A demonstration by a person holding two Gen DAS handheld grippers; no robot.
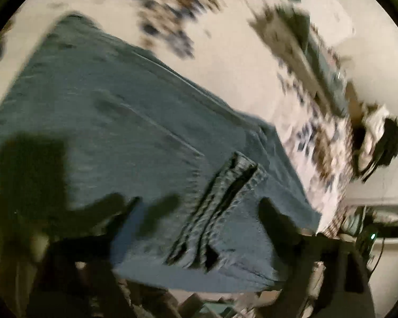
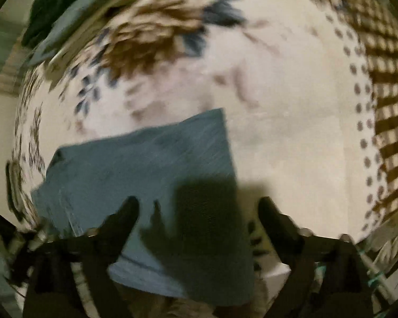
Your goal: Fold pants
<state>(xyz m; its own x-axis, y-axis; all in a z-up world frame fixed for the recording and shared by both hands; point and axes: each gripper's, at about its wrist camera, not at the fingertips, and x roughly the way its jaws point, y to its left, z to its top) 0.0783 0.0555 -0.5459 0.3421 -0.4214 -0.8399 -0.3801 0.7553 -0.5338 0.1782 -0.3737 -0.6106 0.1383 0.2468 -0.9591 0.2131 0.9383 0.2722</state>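
We look down on 1 pair of blue jeans (image 1: 124, 122) lying flat on a cream bedspread (image 1: 225, 61) printed with brown and dark blue flowers. In the left wrist view the jeans' long axis runs on a diagonal, from the upper left of the picture down toward the lower right. The leg hems (image 1: 225, 198) are folded back on top of the denim near the lower middle, their stitched cuffs stacked side by side and pointing up and to the right. We cannot make out the waistband in either view, as both pictures are blurred.

In the right wrist view we see 1 end of the folded jeans (image 2: 146, 164) as a blue block low in the picture, with a straight edge on its right and bare bedspread (image 2: 291, 132) past it. A dotted band and a brown checked border run along the spread's right side.

We count 2 grippers, each with 2 black fingers. The left gripper (image 1: 199, 212) hangs over the hems with its jaws wide apart and nothing between the pads. The right gripper (image 2: 199, 212) hangs over the jeans' near edge, jaws likewise spread wide and clamped on nothing. Dark shadows of the grippers fall on the denim below them. At the far upper corner of the bed lies other dark clothing (image 2: 66, 8), too blurred to name or count.
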